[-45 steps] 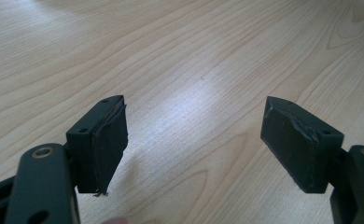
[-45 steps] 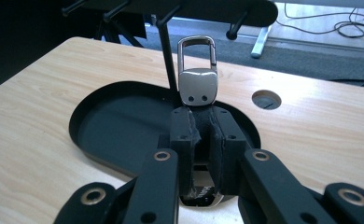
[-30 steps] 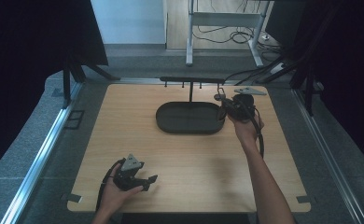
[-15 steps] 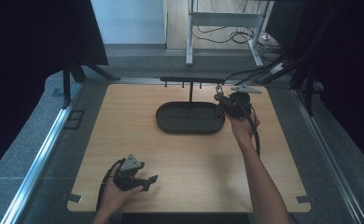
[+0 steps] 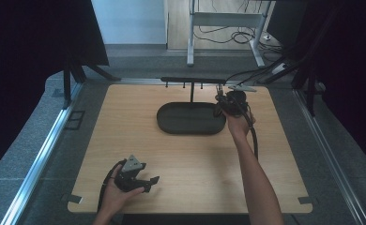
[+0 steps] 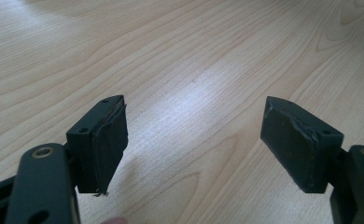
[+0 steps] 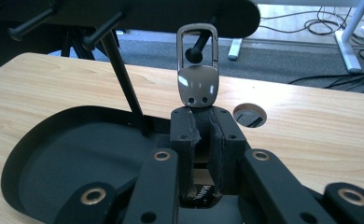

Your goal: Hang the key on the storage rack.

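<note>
My right gripper [image 7: 202, 116] is shut on a silver metal clip [image 7: 198, 79], which stands upright above the jaws with its loop on top. The knobbed tip of a black peg [image 7: 194, 54] shows through that loop; I cannot tell whether it passes through. The peg belongs to a black rack bar [image 5: 190, 80] on a post above an oval black tray [image 5: 171, 124]. In the high view the right gripper [image 5: 221, 101] hovers at the tray's right end, under the bar. The left gripper [image 5: 153, 180] rests low at the table's front left, its jaws open over bare wood [image 6: 194, 135].
More pegs [image 7: 98, 32] jut from the rack bar. A round cable hole [image 7: 250, 115] lies in the tabletop just right of the tray. A metal rail [image 5: 45, 154] runs along the table's left side, and cables [image 5: 228, 35] lie on the floor beyond the far edge.
The right hand has shifted a little left and lower toward the rack, still holding the clip. The left hand and its gripper have stayed put.
</note>
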